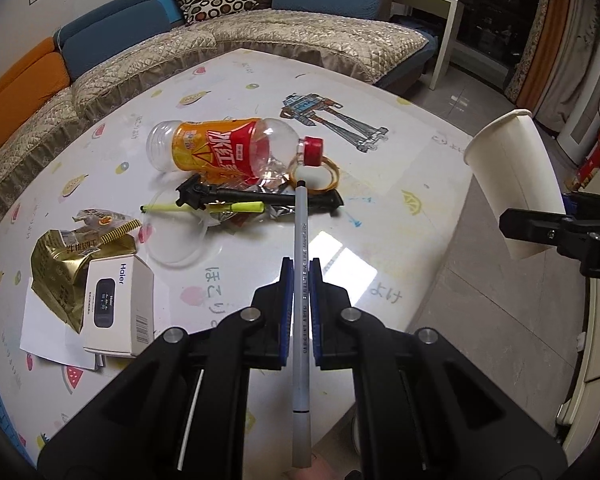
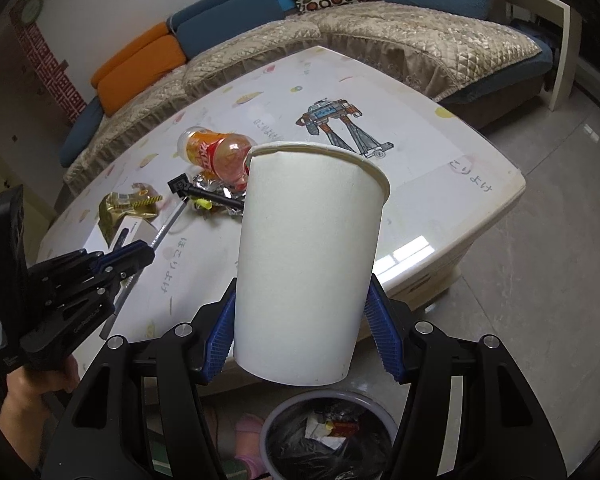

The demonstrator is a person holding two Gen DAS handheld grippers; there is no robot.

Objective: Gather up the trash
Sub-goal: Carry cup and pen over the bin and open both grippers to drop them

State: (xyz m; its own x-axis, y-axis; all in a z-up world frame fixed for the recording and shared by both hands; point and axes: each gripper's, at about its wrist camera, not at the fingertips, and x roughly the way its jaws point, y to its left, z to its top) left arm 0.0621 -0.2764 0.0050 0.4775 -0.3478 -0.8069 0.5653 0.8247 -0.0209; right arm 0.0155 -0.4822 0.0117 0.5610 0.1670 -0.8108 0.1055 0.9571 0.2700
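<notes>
Left gripper (image 1: 302, 276) clamped on grey pen (image 1: 300, 320), right gripper (image 2: 304, 320) clamped around white paper cup (image 2: 308, 260), trash bin (image 2: 328, 432) at six o'clock below the cup, bottle (image 1: 220, 152) lying on table (image 1: 400, 160) at twelve o'clock

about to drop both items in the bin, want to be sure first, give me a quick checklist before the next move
1. Left gripper clamped on the grey pen: ok.
2. Right gripper pads against the white paper cup: ok.
3. Cup empty inside: cannot tell, its mouth faces away.
4. Round grey bin with black liner open, below the cup: ok.
5. Pen over the bin: not ok, it is above the white table.
6. Table cleared: not ok, the orange-labelled plastic bottle remains.
</notes>
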